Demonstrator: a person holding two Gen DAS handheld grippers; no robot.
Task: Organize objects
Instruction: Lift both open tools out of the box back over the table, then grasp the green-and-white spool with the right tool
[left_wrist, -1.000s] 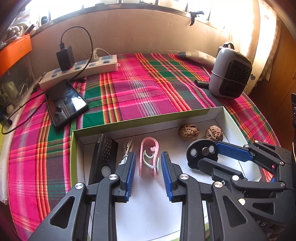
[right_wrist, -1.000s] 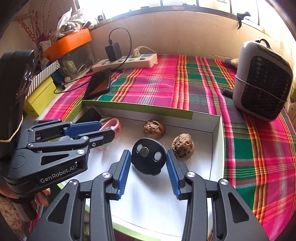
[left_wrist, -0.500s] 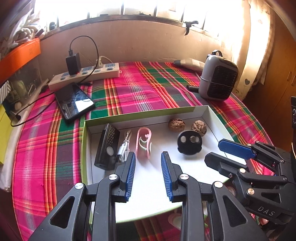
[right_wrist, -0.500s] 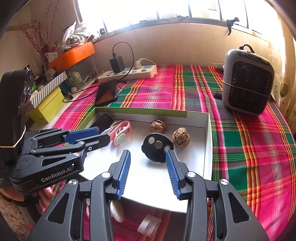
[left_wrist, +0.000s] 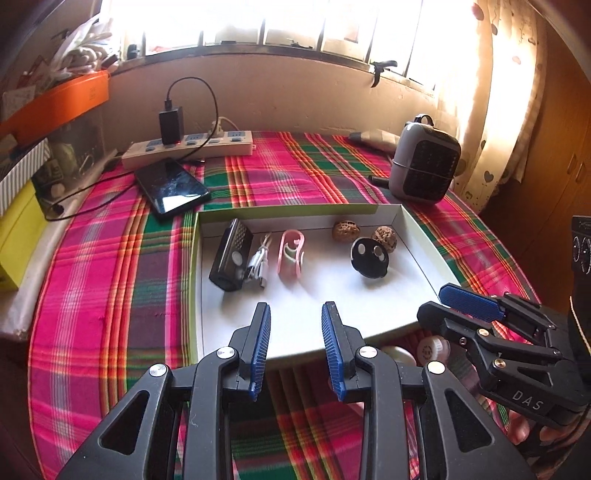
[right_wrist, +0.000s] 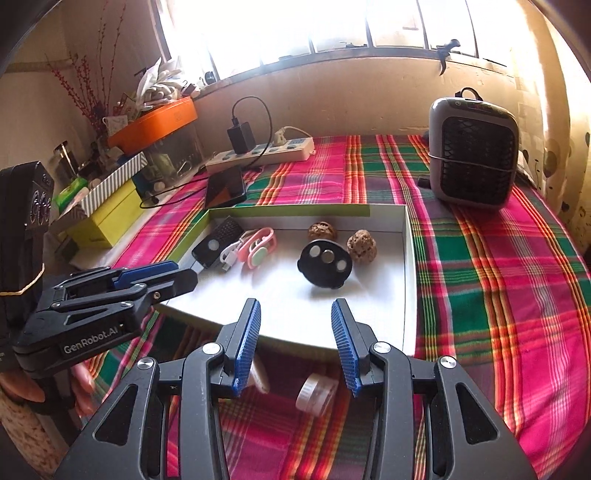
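Note:
A shallow white box (left_wrist: 424, 258) with a green rim (right_wrist: 409, 258) lies on the plaid cloth. In it lie a black remote-like device (left_wrist: 231, 254), a white cable (left_wrist: 258, 264), a pink clip (left_wrist: 291, 254), two walnuts (left_wrist: 343, 230) (left_wrist: 384, 239) and a black round disc (left_wrist: 369, 256) (right_wrist: 325, 263). My left gripper (left_wrist: 295, 347) is open and empty, held above the box's near edge. My right gripper (right_wrist: 295, 343) is open and empty, also back over the near edge. Small white round items (right_wrist: 314, 393) (left_wrist: 430, 349) lie on the cloth in front of the box.
A grey heater (left_wrist: 424, 168) (right_wrist: 472, 155) stands at the back right. A phone (left_wrist: 171, 190) and a power strip (left_wrist: 188, 147) with a charger lie at the back left. A yellow box (right_wrist: 107, 218) and an orange tray (right_wrist: 155, 122) stand left.
Both grippers have pulled back and up from inside the box to above its near edge. The pink clip and black disc stay in the box. Both stay open.

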